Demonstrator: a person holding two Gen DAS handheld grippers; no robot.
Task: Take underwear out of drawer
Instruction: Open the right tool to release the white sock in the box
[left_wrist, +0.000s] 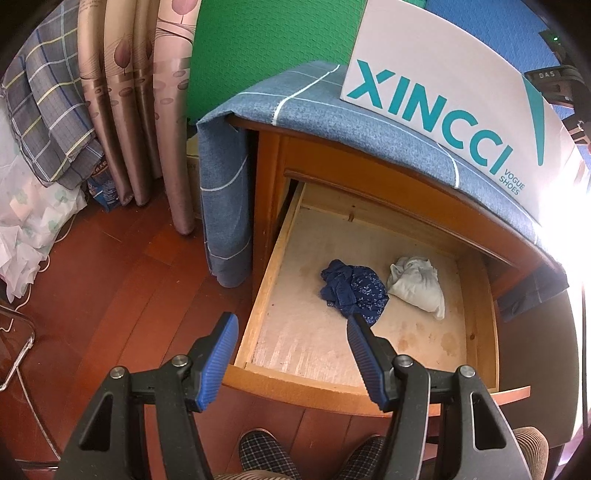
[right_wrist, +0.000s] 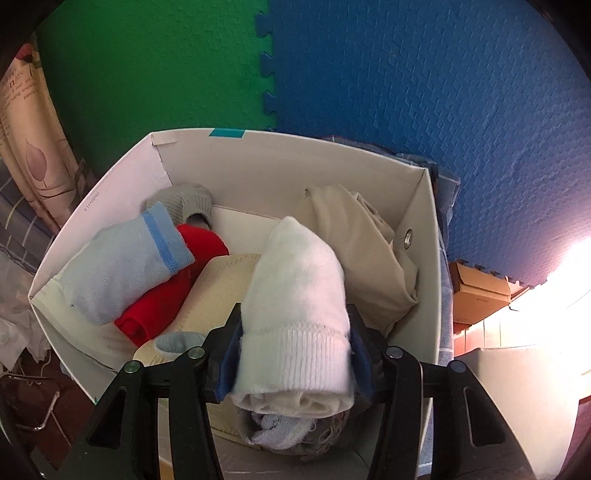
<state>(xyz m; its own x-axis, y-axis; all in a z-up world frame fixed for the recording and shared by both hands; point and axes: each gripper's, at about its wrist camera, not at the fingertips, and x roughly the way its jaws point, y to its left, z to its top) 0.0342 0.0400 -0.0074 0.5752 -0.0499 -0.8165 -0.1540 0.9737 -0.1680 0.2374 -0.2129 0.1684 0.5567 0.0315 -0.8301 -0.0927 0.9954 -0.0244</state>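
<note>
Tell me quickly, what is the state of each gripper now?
Left gripper: open, holding nothing, above the drawer.
Right gripper: rolled white sock between its jaws, over the white box.

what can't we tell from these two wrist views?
- Right wrist: whether the fingers press the white rolled sock; the roll hides both pads.
- Right wrist: the bundle under the roll, shadowed and covered.
- Left wrist: the shoe box contents; only its outer wall shows.
- Left wrist: the drawer right side, washed out by glare.
- Left wrist: garment type of the navy piece and pale piece; both crumpled.
</note>
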